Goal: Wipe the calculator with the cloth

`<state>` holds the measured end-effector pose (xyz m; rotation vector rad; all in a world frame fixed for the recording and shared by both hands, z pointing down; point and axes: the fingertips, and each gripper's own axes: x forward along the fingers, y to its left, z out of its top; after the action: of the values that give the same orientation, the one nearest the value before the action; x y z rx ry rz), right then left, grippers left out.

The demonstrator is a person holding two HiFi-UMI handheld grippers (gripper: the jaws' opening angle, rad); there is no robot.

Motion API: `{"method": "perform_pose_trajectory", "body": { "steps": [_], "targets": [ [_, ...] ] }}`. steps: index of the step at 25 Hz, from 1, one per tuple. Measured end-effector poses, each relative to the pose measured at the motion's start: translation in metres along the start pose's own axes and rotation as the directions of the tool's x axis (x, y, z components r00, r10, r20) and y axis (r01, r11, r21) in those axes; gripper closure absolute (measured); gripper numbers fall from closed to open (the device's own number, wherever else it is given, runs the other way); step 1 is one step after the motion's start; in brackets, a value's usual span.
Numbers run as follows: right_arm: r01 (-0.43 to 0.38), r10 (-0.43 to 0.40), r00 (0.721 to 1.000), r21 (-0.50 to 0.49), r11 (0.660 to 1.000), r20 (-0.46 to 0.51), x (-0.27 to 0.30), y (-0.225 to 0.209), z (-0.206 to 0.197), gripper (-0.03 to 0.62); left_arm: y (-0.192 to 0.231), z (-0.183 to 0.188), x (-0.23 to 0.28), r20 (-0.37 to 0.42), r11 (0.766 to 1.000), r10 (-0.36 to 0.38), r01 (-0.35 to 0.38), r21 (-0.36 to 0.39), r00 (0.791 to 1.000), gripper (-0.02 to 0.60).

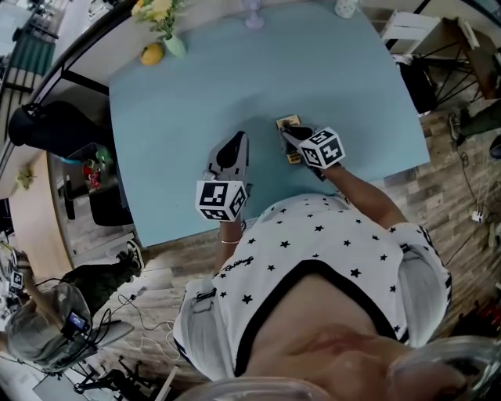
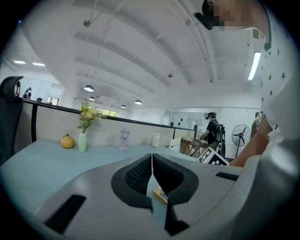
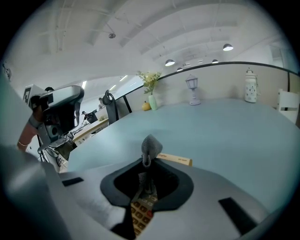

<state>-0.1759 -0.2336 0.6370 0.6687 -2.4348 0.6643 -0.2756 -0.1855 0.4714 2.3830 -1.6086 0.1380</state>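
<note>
A tan calculator (image 1: 288, 125) lies on the light blue table (image 1: 188, 102) near its front edge. My right gripper (image 1: 294, 136) hovers right over the calculator and is shut on a small grey cloth (image 3: 150, 147) that sticks up between its jaws. In the right gripper view the calculator's keys (image 3: 139, 212) show under the jaws and its far edge (image 3: 176, 160) shows beyond them. My left gripper (image 1: 233, 146) rests just left of the calculator, with its jaws together and nothing in them. A corner of the calculator (image 2: 160, 195) shows below the left gripper (image 2: 152, 158) tips.
At the table's far side stand a vase of yellow flowers (image 1: 167, 33), a yellow fruit (image 1: 152, 54), a small lantern (image 1: 254, 16) and a white jar (image 1: 345, 8). A black chair (image 1: 47, 125) stands left of the table. The table's front edge is close to my body.
</note>
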Motion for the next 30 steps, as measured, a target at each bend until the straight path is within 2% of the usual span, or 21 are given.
{"method": "perform_pose_trajectory", "body": {
  "steps": [10,16,25,30],
  "targets": [
    [0.093,-0.095,0.995,0.061,0.994,0.024,-0.026,-0.043,-0.003,0.543,-0.008,0.0,0.003,0.0,1.0,-0.017,0.017,0.008,1.0,0.551],
    [0.12,-0.123,0.992,0.104,0.987,0.02,-0.034,-0.053,-0.014,0.543,-0.009,0.0,0.006,-0.005,1.0,-0.027,0.027,0.007,1.0,0.551],
    [0.115,-0.119,0.992,0.092,0.989,0.039,-0.036,-0.05,-0.006,0.543,-0.01,0.0,0.008,-0.008,0.999,-0.033,0.033,0.006,0.999,0.551],
    [0.041,-0.047,0.996,0.073,0.996,0.074,-0.033,-0.021,0.007,0.543,-0.006,-0.003,0.005,-0.009,1.0,-0.027,0.027,0.002,1.0,0.551]
  ]
}}
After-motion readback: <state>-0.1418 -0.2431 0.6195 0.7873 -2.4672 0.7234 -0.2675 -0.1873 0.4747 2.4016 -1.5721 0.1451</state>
